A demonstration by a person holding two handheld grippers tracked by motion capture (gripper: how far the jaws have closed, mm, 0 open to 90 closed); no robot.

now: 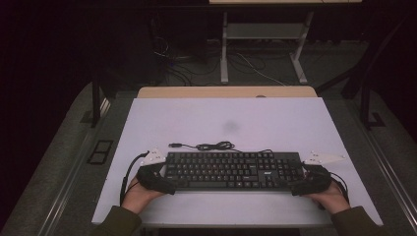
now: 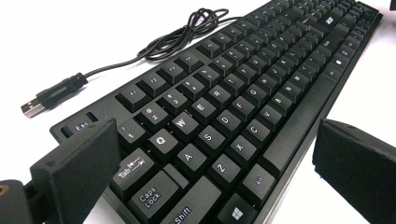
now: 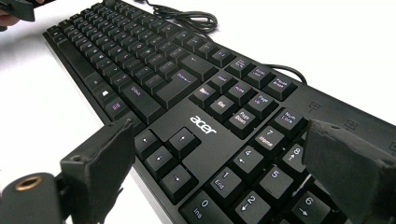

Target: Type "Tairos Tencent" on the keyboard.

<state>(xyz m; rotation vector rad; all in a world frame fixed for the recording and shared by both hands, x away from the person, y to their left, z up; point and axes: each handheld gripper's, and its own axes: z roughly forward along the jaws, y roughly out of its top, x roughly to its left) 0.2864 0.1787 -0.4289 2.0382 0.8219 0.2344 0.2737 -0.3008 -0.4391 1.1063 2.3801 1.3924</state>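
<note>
A black Acer keyboard (image 1: 231, 169) lies flat across the near part of the white table (image 1: 275, 123). Its cable (image 1: 211, 146) is coiled just behind it, and the USB plug (image 2: 35, 107) lies loose on the table. My left gripper (image 1: 166, 180) is at the keyboard's left end. In the left gripper view it (image 2: 217, 135) stands wide, one jaw by the Esc key and the other off the front edge. My right gripper (image 1: 299, 183) is at the number-pad end. In the right gripper view it (image 3: 222, 135) straddles that end with the keyboard (image 3: 140, 60) between its jaws. No squeeze shows on either side.
The person's hands and dark sleeves (image 1: 118, 221) come in at the table's near edge. Behind the keyboard the tabletop has a faint grey smudge (image 1: 230, 127). Beyond the table stand a wooden strip (image 1: 226, 92), desk legs (image 1: 224, 49) and floor cables in the dark.
</note>
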